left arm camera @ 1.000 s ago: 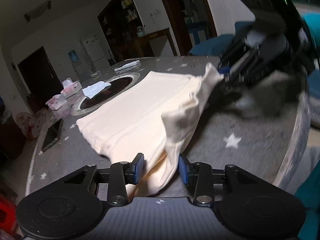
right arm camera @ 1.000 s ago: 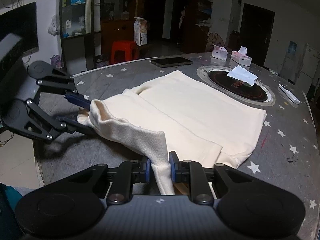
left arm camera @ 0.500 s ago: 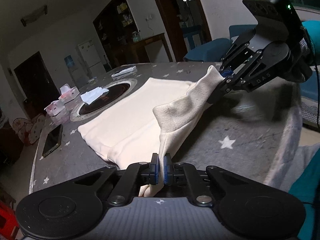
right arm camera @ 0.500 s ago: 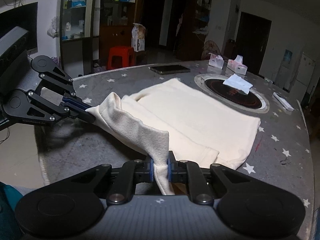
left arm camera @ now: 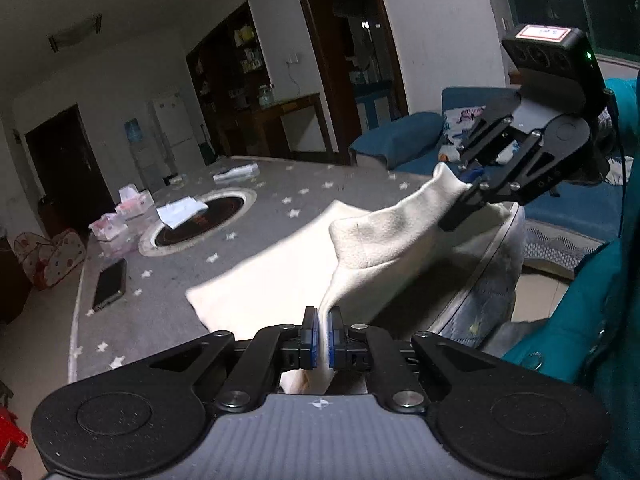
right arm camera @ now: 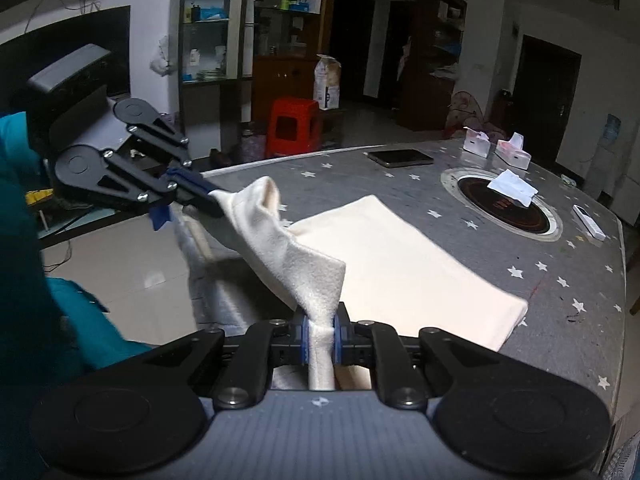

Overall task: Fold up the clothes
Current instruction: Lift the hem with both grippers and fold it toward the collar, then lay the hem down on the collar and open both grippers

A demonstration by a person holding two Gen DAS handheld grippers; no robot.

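- As a cream garment (right arm camera: pixel 404 264) is lying across the grey star-printed table (right arm camera: pixel 560 280), its near edge is being held up off the surface between two handheld grippers.
- The rest of the garment is resting flat on the table, reaching toward a round dark inset (right arm camera: pixel 502 204) in the tabletop.
- The left gripper (left arm camera: pixel 323 338) is pinching one lifted corner, its jaws shut on the cloth with a thin fold showing between the blue pads (left arm camera: pixel 313 340).
- The right gripper (right arm camera: pixel 321 340) is gripping the other corner, its jaws having just been closing onto a thicker bunch of fabric that is now pressed between them.
- A sleeve (right arm camera: pixel 60 312) in teal is showing at the left edge of the right wrist view.
- A phone (right arm camera: pixel 400 157) is lying on the far part of the table, well apart from the garment.
- Two tissue boxes (right arm camera: pixel 496 148) are sitting beyond the inset, side by side.
- A white paper (right arm camera: pixel 513 187) is lying on the inset.
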